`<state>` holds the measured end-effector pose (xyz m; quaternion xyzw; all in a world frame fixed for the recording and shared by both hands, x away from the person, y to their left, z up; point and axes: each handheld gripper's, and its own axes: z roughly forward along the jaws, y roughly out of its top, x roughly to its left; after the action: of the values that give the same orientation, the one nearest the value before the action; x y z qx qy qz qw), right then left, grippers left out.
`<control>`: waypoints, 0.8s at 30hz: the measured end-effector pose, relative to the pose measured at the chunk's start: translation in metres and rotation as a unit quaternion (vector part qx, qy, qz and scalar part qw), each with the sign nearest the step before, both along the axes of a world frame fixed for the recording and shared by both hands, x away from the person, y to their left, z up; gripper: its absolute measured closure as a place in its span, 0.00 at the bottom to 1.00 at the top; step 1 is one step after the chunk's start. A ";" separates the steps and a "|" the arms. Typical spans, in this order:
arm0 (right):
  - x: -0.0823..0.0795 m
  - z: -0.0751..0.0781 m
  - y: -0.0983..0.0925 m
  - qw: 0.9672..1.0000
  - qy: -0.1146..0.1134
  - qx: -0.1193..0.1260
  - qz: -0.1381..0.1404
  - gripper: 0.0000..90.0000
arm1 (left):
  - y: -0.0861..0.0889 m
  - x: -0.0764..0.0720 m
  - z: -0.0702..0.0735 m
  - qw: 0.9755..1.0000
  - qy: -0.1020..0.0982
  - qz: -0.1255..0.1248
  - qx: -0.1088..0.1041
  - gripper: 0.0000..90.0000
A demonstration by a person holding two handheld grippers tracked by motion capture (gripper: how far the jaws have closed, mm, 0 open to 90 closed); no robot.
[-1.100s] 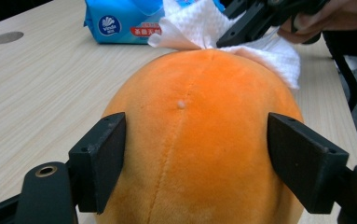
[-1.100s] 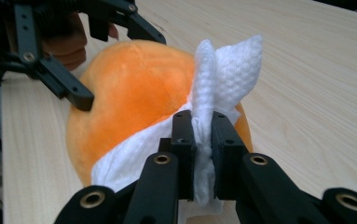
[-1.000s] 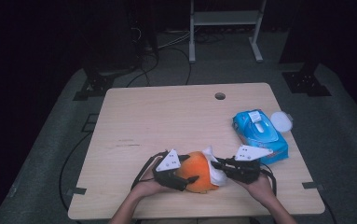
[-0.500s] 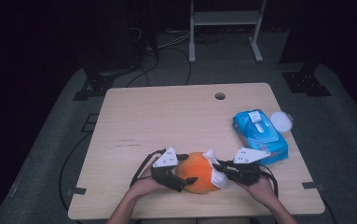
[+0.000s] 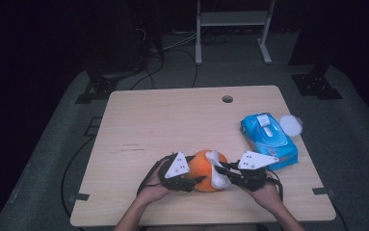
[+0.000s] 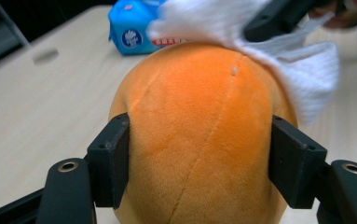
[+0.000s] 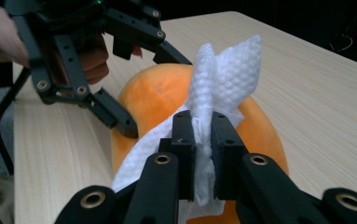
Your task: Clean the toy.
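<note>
Showing blue wipes pack (image 6: 134, 29), label unreadable

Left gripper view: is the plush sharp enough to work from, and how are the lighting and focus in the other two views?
Left gripper view: orange plush sharp and evenly lit, wipes pack behind it soft. Right gripper view: white wipe crisp between the jaws, no glare. High view: table lit, surroundings almost black, picture soft.

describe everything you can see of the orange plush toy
The orange plush toy is round and soft, with fuzzy fabric and stitched seams running over its surface. It sits on the wooden table near the front edge. The left hand-held gripper, whose jaws have just been closing, clamps its sides. A white wipe, pinched in the right hand-held gripper, lies draped against its upper side.
</note>
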<state>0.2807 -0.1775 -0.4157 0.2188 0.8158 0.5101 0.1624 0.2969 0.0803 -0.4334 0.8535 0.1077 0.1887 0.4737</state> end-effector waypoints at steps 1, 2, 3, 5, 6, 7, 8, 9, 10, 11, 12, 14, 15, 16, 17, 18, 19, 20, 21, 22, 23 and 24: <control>0.000 -0.003 0.000 1.000 0.003 -0.006 0.000 0.90 | 0.001 0.001 -0.002 1.000 0.007 -0.004 -0.004 0.32; 0.001 -0.007 -0.001 1.000 0.005 -0.008 0.001 0.90 | 0.003 0.002 -0.004 1.000 0.021 -0.003 -0.014 0.28; 0.001 -0.011 -0.003 1.000 0.009 -0.013 0.001 0.90 | 0.005 0.005 -0.005 0.999 0.040 0.002 -0.025 0.21; 0.002 -0.016 -0.007 1.000 0.017 -0.012 -0.002 0.90 | 0.008 0.011 -0.006 0.995 0.088 0.016 -0.053 0.13; 0.001 -0.017 -0.007 1.000 0.018 -0.011 -0.003 0.90 | 0.008 0.013 -0.007 0.993 0.102 0.023 -0.060 0.13; 0.000 -0.017 -0.006 1.000 0.017 -0.013 -0.005 0.90 | 0.008 0.013 -0.008 0.993 0.097 0.024 -0.058 0.17; 0.000 -0.016 -0.005 1.000 0.015 -0.014 -0.007 0.90 | 0.006 0.010 -0.009 0.996 0.074 0.025 -0.049 0.22; -0.002 -0.013 -0.002 1.000 0.006 -0.018 -0.009 0.90 | 0.003 0.007 -0.009 0.997 0.055 0.024 -0.043 0.28; -0.004 -0.010 0.001 1.000 -0.001 -0.017 -0.007 0.90 | 0.002 0.004 -0.008 0.998 0.044 0.019 -0.038 0.31; -0.004 -0.007 0.003 1.000 -0.005 -0.011 -0.001 0.90 | -0.001 0.000 -0.007 0.999 0.029 0.008 -0.028 0.33; -0.006 -0.002 0.008 1.000 -0.014 -0.008 0.005 0.90 | -0.003 -0.002 -0.006 1.000 0.021 0.004 -0.022 0.33; -0.006 0.001 0.011 0.999 -0.029 -0.021 0.013 0.90 | -0.001 -0.003 -0.004 1.000 0.018 -0.003 -0.014 0.33; -0.006 0.001 0.010 0.999 -0.028 -0.022 0.012 0.90 | 0.001 -0.002 -0.004 1.000 0.021 -0.009 -0.017 0.33; -0.005 -0.002 0.007 0.999 -0.023 -0.024 0.009 0.90 | 0.004 0.000 -0.005 0.999 0.028 -0.012 -0.024 0.31; -0.005 -0.005 0.003 0.999 -0.023 -0.030 0.004 0.90 | 0.007 0.003 -0.005 0.999 0.038 -0.009 -0.034 0.28; -0.004 -0.008 -0.002 0.999 -0.018 -0.034 -0.003 0.90 | 0.009 0.008 -0.006 0.997 0.062 0.005 -0.051 0.22; -0.002 -0.010 -0.008 0.999 -0.007 -0.033 -0.008 0.90 | 0.008 0.011 -0.007 0.995 0.082 0.020 -0.056 0.17; -0.001 -0.012 -0.011 0.999 -0.001 -0.033 -0.011 0.90 | 0.008 0.014 -0.007 0.993 0.095 0.027 -0.057 0.13; 0.000 -0.012 -0.012 0.999 -0.001 -0.033 -0.014 0.90 | 0.007 0.015 -0.008 0.993 0.100 0.028 -0.061 0.15; 0.000 -0.012 -0.011 0.999 0.002 -0.031 -0.016 0.90 | 0.005 0.012 -0.008 0.995 0.081 0.029 -0.054 0.21; -0.001 -0.010 -0.008 0.999 -0.005 -0.033 -0.017 0.90 | 0.003 0.009 -0.009 0.996 0.067 0.028 -0.049 0.27; -0.001 -0.007 -0.006 0.999 -0.012 -0.031 -0.017 0.90 | 0.002 0.006 -0.008 0.997 0.056 0.020 -0.047 0.30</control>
<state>0.2792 -0.1835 -0.4231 0.2219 0.8254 0.4841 0.1874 0.3029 0.0819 -0.4415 0.8370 0.1600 0.1451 0.5027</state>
